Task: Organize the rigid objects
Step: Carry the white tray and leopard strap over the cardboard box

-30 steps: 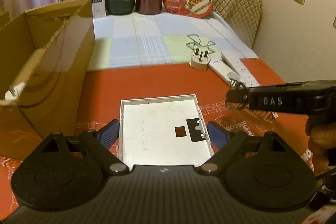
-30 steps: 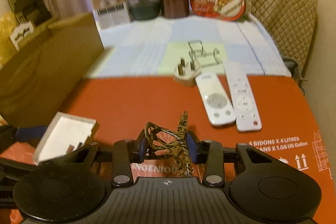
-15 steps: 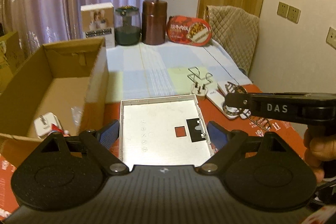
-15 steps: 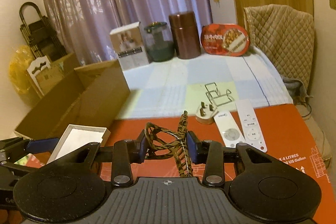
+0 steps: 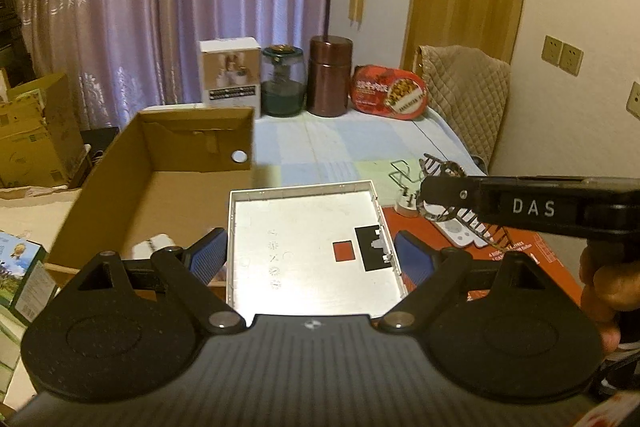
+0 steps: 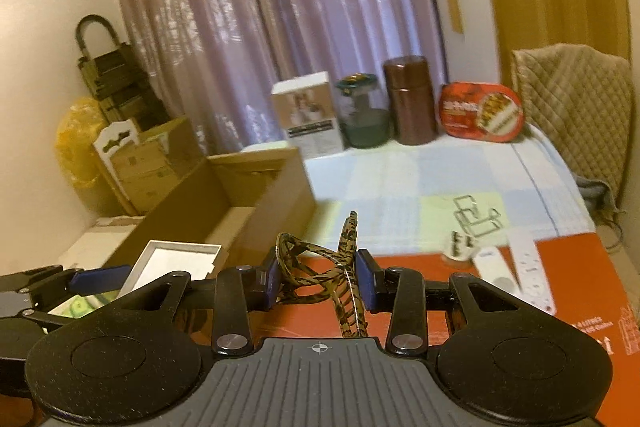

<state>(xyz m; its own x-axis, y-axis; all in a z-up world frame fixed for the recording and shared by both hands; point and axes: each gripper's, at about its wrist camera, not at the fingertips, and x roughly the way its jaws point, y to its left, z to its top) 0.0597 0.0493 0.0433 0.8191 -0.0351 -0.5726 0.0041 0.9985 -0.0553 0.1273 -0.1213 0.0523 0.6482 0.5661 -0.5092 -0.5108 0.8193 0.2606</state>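
Now both loads ride clear of the table. The tray point(image 5: 304, 251), a shallow white square with a small cut-out, sits across the left gripper point(image 5: 310, 259), whose jaws stand wide and press on its two side edges. The hair claw point(image 6: 320, 275), tortoiseshell-patterned, is pinched between the nearly closed jaws of the right gripper point(image 6: 320, 277), teeth trailing toward the camera. A second ago the tray lay low over the red sheet point(image 5: 520, 251) and only the outer wall of the box point(image 5: 160, 183) showed; since then both hands have come up and the box floor is in view, with a small white item point(image 5: 150, 249) already lying in it. The tray now hangs beside the box's near right corner, not yet over the opening, and the claw is further right, above the sheet.

That reads as lift done and carry begun, with the box the likely home for both. Still on the table beyond are a plug point(image 6: 458, 247), two remotes point(image 6: 516, 271) and a wire stand point(image 6: 476, 215), so sorting is far from finished.
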